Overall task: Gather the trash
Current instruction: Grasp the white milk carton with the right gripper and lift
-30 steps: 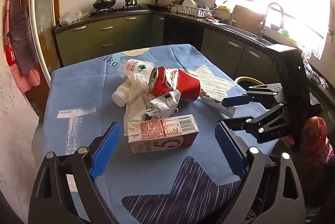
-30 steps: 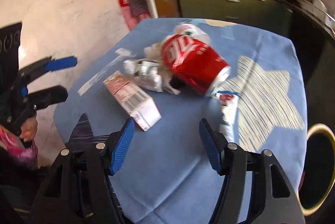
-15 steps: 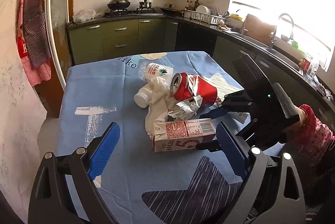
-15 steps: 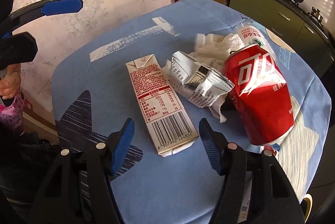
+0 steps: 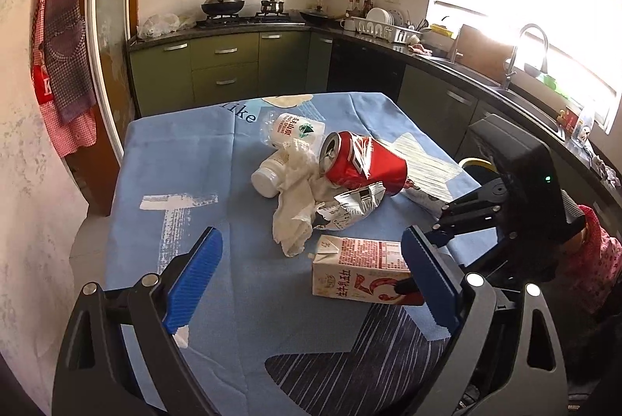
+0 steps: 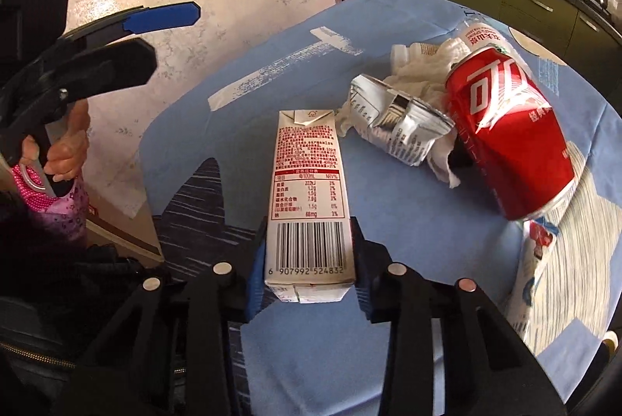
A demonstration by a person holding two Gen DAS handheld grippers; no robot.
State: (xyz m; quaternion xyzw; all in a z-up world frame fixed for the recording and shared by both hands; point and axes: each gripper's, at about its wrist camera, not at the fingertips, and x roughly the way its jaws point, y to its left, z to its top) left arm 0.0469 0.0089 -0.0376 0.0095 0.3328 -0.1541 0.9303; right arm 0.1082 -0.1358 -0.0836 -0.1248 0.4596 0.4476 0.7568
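A white and red milk carton (image 6: 307,182) lies on the blue tablecloth (image 6: 388,245). My right gripper (image 6: 309,249) is closing, and its pads press on both sides of the carton's barcode end. Beyond it lie a crumpled silver wrapper (image 6: 400,128), a dented red can (image 6: 509,136) and a white tissue (image 6: 423,66). My left gripper (image 5: 309,241) hovers open over the near part of the table, with the carton (image 5: 361,268) just past its right finger. It holds nothing.
A white bottle (image 5: 268,179) and a labelled plastic bottle (image 5: 295,134) lie behind the tissue. A flat packet (image 6: 532,276) rests by the can. A yellow-rimmed bin (image 5: 476,165) stands off the table's right edge. Kitchen counters run behind.
My right gripper has come down onto the carton's barcode end and its jaws have narrowed onto it. The left gripper has stayed where it was, open.
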